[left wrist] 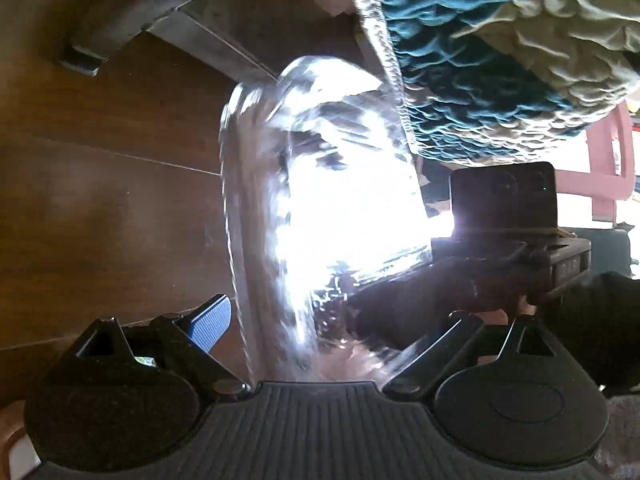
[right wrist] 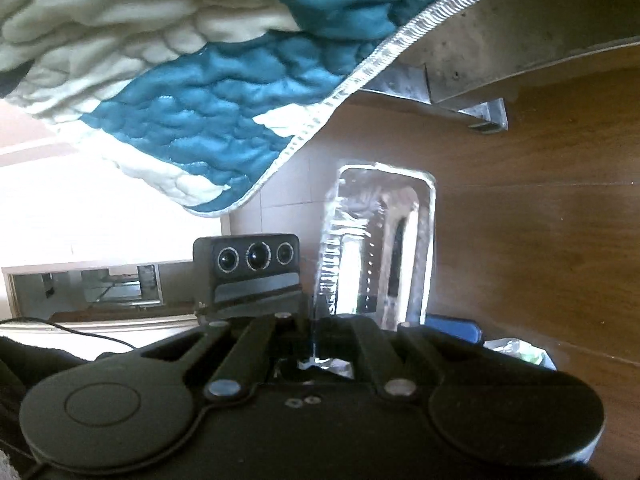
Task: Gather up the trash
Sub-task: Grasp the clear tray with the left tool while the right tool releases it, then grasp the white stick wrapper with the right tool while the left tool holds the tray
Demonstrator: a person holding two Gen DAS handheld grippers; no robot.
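Jaws of the left gripper [left wrist: 320,316] stand wide apart, with one foil tray [left wrist: 320,184] rising between them. Its one visible pad [left wrist: 208,320], blue and ribbed, sits just beside the tray's left edge; whether it touches cannot be told, and the other finger is hidden behind the foil. The right gripper [right wrist: 316,340] is clenched on the tray's near rim, holding it up on edge above the brown floor [left wrist: 100,180].

In the left wrist view, from left to right: a grey metal leg [left wrist: 84,56] on the floor, the glaring tray, then the right gripper's dark camera block [left wrist: 504,196]. Small marks on the body below that block are too blurred to read. One blue-and-white quilt [left wrist: 500,60] hangs across the top right.

In the right wrist view the quilt fills the upper left. Below it is the left gripper's camera block [right wrist: 248,260] with three lenses in a row, then the tray, then crumpled pale plastic [right wrist: 516,350] at the floor's edge.
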